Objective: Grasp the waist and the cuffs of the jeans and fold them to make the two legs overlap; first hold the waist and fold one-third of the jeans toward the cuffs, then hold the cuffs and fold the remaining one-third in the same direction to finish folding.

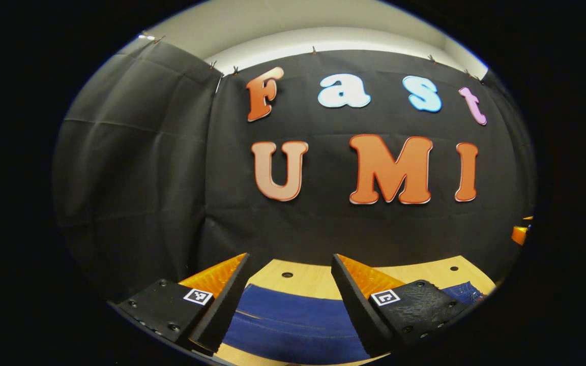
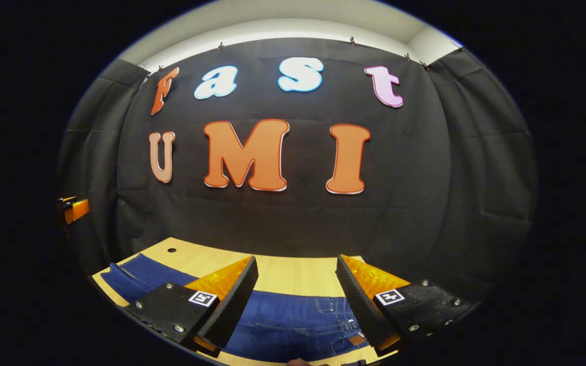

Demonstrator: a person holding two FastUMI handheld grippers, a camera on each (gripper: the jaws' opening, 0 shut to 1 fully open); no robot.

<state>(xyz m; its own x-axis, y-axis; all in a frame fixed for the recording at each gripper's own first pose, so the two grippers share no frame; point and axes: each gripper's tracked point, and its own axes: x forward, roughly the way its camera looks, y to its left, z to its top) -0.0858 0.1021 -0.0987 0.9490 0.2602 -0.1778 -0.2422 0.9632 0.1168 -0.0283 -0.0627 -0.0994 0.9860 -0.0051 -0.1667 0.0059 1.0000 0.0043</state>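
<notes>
The jeans [image 2: 293, 317] lie flat on the bench [image 2: 293, 272]. The left gripper [image 1: 289, 300] and right gripper [image 2: 295, 302] hang wide open, holding nothing. No fold looks started; next, go down and pinch waist and cuffs.

Left tongs [image 1: 290, 262] and right tongs [image 2: 296, 263] both stand wide open and level, fingers spread apart and gripping nothing, with the other tongs [image 2: 73, 208] glimpsed far off to the right pair's left.
</notes>
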